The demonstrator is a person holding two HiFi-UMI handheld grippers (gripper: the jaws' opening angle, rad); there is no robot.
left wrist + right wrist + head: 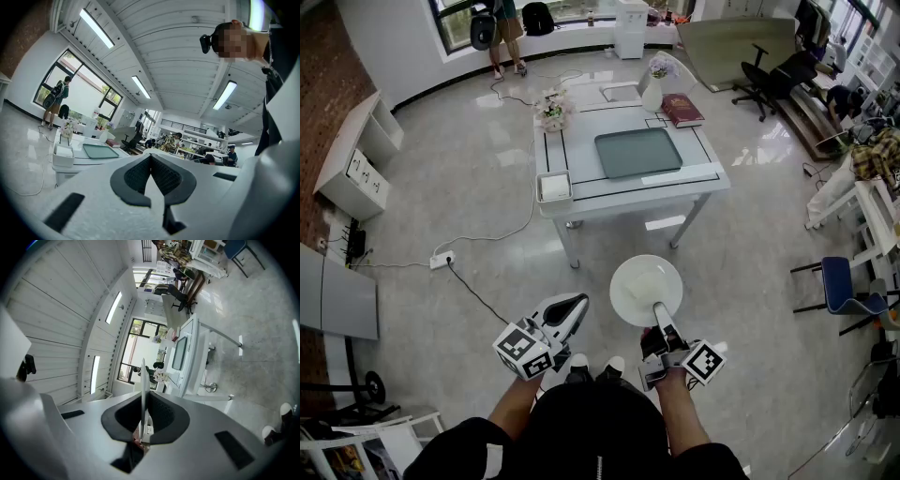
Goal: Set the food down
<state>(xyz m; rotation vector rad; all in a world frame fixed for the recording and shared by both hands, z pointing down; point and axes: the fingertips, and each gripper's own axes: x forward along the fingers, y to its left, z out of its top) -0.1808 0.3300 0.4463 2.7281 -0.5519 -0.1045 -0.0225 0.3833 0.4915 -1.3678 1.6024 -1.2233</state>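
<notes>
My right gripper (660, 314) is shut on the near rim of a round white plate (646, 289), which it holds level over the floor in front of me. Whether anything lies on the plate is too pale to make out. In the right gripper view the plate (143, 380) shows edge-on, pinched between the dark pads (159, 413). Low at the left, my left gripper (575, 307) is shut with nothing in it; in its own view the left gripper (151, 156) has its pads touching. The white table (703, 178) with a green tray (637, 153) stands ahead, beyond the plate.
On the table are a white box (554, 187), flowers (553, 111), a white vase (653, 92) and a red book (682, 110). A cable and power strip (441, 260) lie on the floor at the left. A blue chair (848, 286) stands at the right.
</notes>
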